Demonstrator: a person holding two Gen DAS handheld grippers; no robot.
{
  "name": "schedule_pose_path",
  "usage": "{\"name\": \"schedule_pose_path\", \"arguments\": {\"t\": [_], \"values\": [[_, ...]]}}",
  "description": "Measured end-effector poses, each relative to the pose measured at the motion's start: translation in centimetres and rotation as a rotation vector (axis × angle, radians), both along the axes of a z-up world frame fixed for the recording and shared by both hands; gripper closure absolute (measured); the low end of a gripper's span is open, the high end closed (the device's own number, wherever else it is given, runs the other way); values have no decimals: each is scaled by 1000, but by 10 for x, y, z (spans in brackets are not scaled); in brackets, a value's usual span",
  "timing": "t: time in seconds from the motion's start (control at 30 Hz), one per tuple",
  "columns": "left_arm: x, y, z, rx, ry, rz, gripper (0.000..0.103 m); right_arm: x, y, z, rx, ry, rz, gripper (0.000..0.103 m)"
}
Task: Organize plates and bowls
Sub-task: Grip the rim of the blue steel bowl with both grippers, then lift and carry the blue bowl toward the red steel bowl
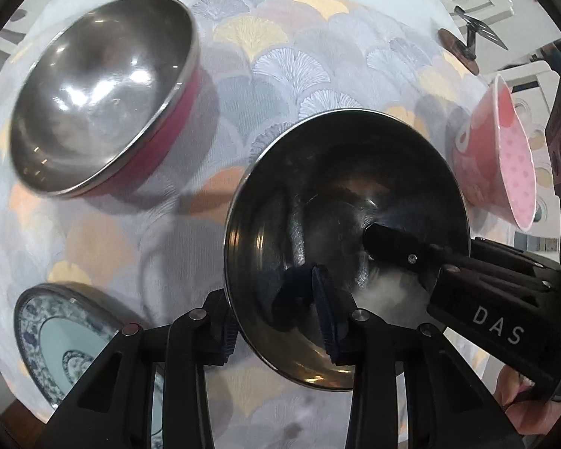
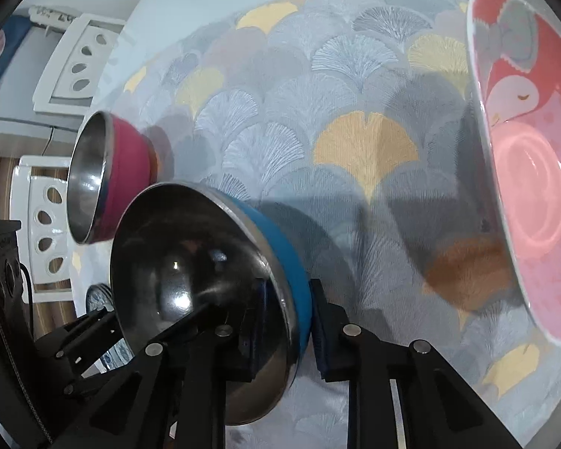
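A steel bowl with a blue outside point(image 2: 205, 280) is held over the patterned tablecloth. My right gripper point(image 2: 284, 321) is shut on its rim, one finger inside and one outside. My left gripper point(image 1: 276, 318) is shut on the same blue bowl point(image 1: 318, 205) at its near rim. The right gripper's finger point(image 1: 392, 243) shows inside the bowl in the left wrist view. A steel bowl with a red outside point(image 1: 101, 93) sits on the cloth at the left and also shows in the right wrist view point(image 2: 108, 176). A pink patterned bowl point(image 2: 531, 187) stands at the right, also seen in the left wrist view point(image 1: 505, 157).
A blue-and-white plate point(image 1: 56, 333) lies at the table's near left; a sliver of it shows in the right wrist view point(image 2: 97, 297). White chairs point(image 2: 71, 67) stand beyond the table edge. The tablecloth point(image 2: 355, 112) has a fan pattern.
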State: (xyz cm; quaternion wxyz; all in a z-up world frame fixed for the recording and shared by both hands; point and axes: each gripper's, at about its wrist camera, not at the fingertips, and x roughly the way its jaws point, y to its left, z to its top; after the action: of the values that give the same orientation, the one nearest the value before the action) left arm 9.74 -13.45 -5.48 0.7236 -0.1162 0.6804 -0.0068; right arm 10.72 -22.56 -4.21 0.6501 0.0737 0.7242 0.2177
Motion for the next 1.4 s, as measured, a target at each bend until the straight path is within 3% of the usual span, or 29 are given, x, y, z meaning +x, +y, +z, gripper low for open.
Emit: {"name": "schedule_pose_path", "arguments": {"t": [0.47,1.17,1.4], "values": [[-42,19,22,-21,2,-52,71,-28,3,19,1,25,-58,82],[-50,48,37,-91,-20,-92,71,-48,19,46,-66,6,-82,82],[-53,51,46,-79,-20,-95,72,-52,22,53,-69,5,-74,82]]}}
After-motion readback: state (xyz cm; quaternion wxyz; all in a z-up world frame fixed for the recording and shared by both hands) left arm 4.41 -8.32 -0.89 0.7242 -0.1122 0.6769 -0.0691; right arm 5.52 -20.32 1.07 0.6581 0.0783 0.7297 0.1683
